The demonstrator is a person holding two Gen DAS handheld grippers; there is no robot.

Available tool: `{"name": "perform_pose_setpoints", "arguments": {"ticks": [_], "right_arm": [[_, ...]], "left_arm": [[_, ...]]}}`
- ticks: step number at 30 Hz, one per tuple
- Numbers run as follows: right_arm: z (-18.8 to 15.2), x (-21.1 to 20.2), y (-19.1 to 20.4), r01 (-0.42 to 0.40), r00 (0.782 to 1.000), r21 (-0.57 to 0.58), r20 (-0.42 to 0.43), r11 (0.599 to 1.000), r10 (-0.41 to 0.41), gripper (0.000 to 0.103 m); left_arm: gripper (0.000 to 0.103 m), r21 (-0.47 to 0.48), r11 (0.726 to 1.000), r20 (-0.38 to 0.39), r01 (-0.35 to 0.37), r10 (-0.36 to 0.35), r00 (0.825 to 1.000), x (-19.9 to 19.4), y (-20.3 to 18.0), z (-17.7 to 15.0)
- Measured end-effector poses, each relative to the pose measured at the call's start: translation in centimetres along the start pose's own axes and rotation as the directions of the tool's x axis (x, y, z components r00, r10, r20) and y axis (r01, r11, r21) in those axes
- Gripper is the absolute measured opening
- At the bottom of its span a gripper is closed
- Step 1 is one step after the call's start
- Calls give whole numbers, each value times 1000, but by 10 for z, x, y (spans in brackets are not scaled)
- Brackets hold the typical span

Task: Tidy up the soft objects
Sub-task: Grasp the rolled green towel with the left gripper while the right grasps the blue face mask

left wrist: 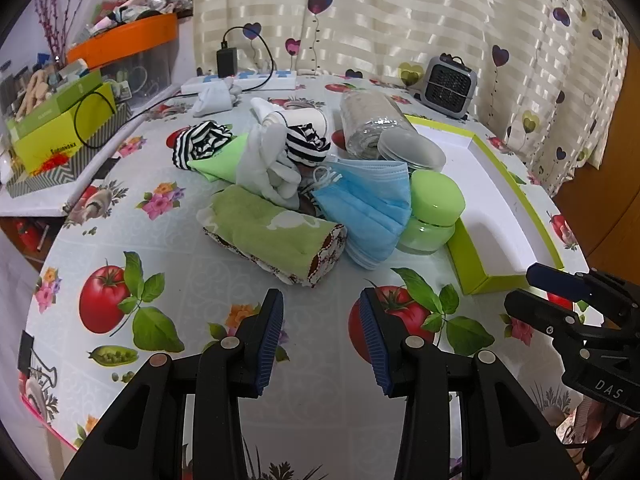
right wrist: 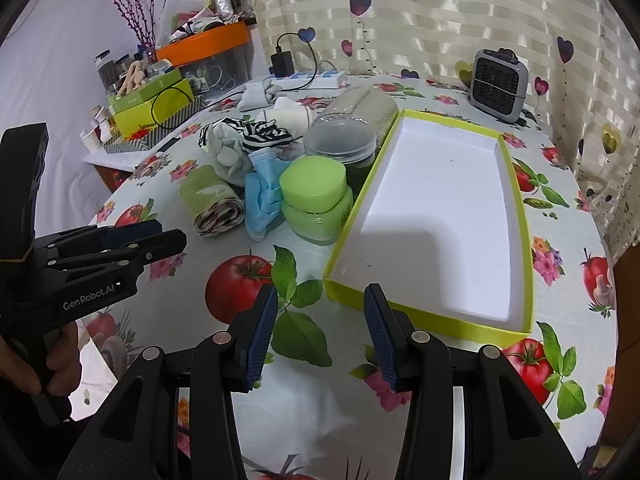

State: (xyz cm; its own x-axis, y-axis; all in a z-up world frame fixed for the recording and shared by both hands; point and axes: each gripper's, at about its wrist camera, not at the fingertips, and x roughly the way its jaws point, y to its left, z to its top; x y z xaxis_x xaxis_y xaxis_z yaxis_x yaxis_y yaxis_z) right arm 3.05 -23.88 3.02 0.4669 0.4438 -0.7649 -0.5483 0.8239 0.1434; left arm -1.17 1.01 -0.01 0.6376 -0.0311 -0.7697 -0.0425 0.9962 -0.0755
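Hovering over the table, left tongs and right tongs gape empty near the box.

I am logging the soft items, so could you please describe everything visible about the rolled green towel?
The rolled green towel is terry-like cloth with a pale print and a brown-and-white patterned edge that shows at its open end. It lies on its side on the tablecloth, nearest the cameras in the pile. The blue face masks lie against it. Neither tongs touches it.
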Motion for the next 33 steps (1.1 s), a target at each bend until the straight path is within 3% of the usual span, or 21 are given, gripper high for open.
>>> {"name": "perform_pose_setpoints", "arguments": {"ticks": [13,22,33], "right_arm": [[5,7,9,-16,1000,-20,-14,1000,16,46],[14,11,26,-55,998,-60,-3,997,55,46],[32,18,41,-74,997,-107,12,992,75,46]], "left_arm": [[39,-46,999,-11,15,-15,1000,4,14,-1],[39,-128,991,4,41,-41,999,4,46,6],[39,-254,959,-13,124,-132,991,30,65,26]]}}
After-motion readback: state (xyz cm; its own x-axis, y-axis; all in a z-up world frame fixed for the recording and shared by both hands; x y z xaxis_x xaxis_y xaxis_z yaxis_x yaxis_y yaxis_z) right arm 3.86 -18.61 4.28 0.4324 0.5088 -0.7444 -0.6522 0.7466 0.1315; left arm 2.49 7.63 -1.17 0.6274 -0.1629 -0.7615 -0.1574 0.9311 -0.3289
